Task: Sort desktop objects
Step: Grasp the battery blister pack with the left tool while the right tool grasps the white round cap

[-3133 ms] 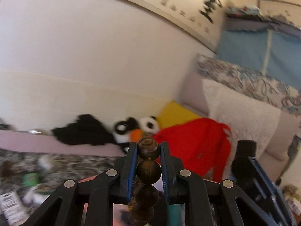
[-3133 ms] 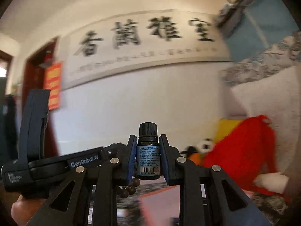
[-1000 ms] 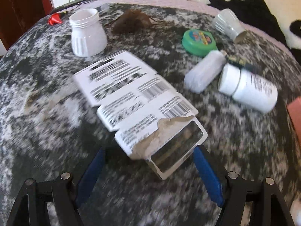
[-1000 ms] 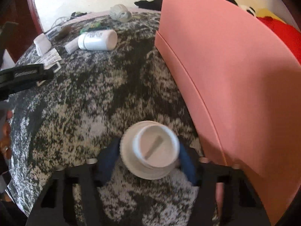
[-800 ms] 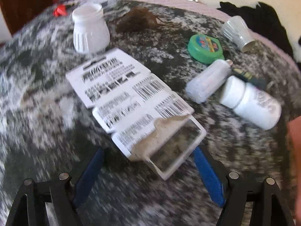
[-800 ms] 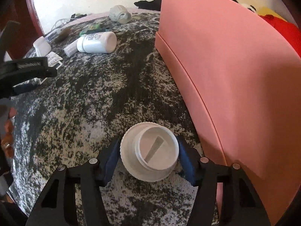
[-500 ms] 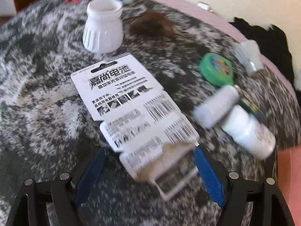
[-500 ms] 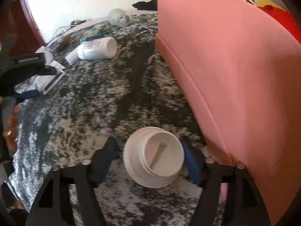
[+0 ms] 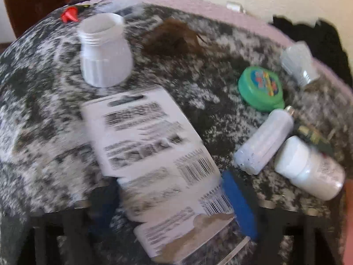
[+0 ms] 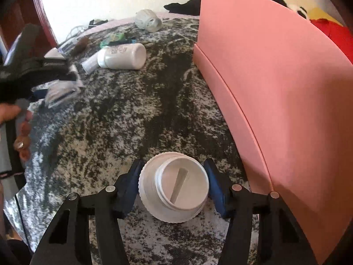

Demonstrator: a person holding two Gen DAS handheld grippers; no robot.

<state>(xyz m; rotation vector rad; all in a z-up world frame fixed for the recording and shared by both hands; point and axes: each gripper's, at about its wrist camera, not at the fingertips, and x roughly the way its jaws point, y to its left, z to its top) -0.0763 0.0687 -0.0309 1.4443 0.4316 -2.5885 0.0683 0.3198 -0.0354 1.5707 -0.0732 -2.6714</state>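
Left wrist view: left gripper (image 9: 176,201) closing on a battery card (image 9: 154,154); right wrist view: right gripper (image 10: 174,187) closing round a white lid (image 10: 174,186).

Left wrist view, blurred: the printed, barcoded card lies between the blue pads, its torn end nearest the camera; whether the pads press it I cannot tell. Bare mottled cloth (image 9: 39,110) lies to its left; a ribbed white jar (image 9: 103,53) stands beyond, and a green tape (image 9: 261,88), a tube (image 9: 264,141) and a pill bottle (image 9: 308,170) crowd the right.
Right wrist view shows what the first does not: the ribbed lid, hollow side up, sits between pads that look just clear of its rim, near the pink box (image 10: 275,88) walling the right. Open cloth stretches left toward the hand (image 10: 19,128).
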